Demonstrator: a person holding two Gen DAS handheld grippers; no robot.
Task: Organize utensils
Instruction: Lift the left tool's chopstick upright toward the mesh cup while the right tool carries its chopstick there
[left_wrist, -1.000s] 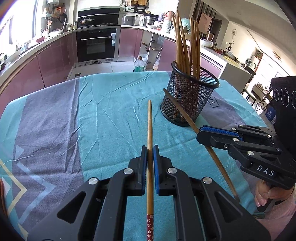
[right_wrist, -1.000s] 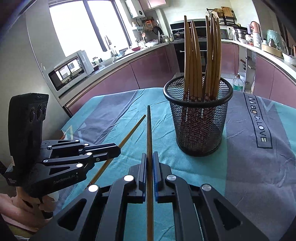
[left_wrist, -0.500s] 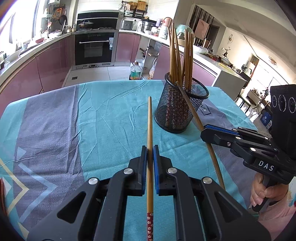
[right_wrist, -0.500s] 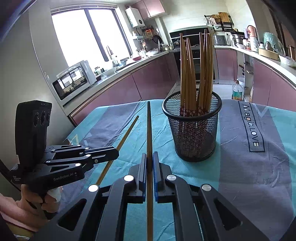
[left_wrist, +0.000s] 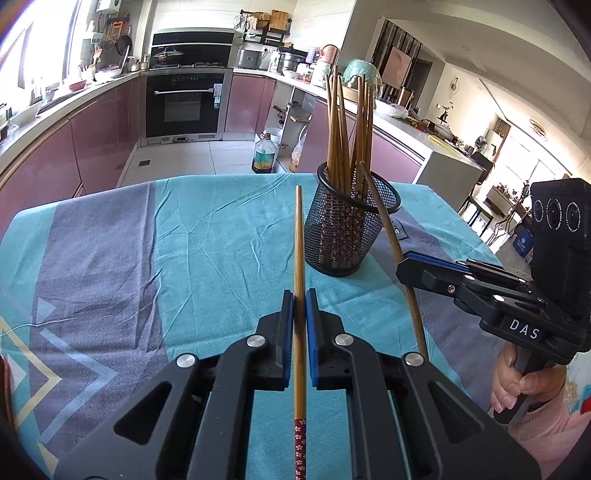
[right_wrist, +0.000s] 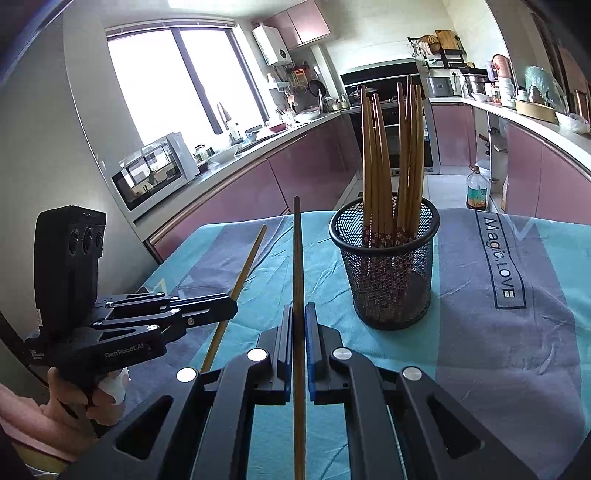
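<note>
My left gripper (left_wrist: 299, 295) is shut on a wooden chopstick (left_wrist: 299, 236) that points forward above the table, left of the black mesh holder (left_wrist: 345, 236). My right gripper (right_wrist: 299, 312) is shut on another chopstick (right_wrist: 297, 251), held above the table left of the holder (right_wrist: 391, 280). In the left wrist view the right gripper (left_wrist: 404, 264) and its chopstick (left_wrist: 388, 229) stand right of the holder, the tip near its rim. In the right wrist view the left gripper (right_wrist: 231, 306) and its chopstick (right_wrist: 247, 266) are at the left. Several chopsticks (right_wrist: 391, 158) stand upright in the holder.
The table carries a teal and grey cloth (left_wrist: 147, 251) with printed lettering (right_wrist: 498, 254). Kitchen counters, an oven (left_wrist: 184, 103) and a microwave (right_wrist: 155, 173) stand beyond the table. A bottle (left_wrist: 264, 157) is on the floor.
Both grippers have risen and pulled back from the holder, each still holding its chopstick. The right chopstick's tip now stands higher, near the holder's rim.
</note>
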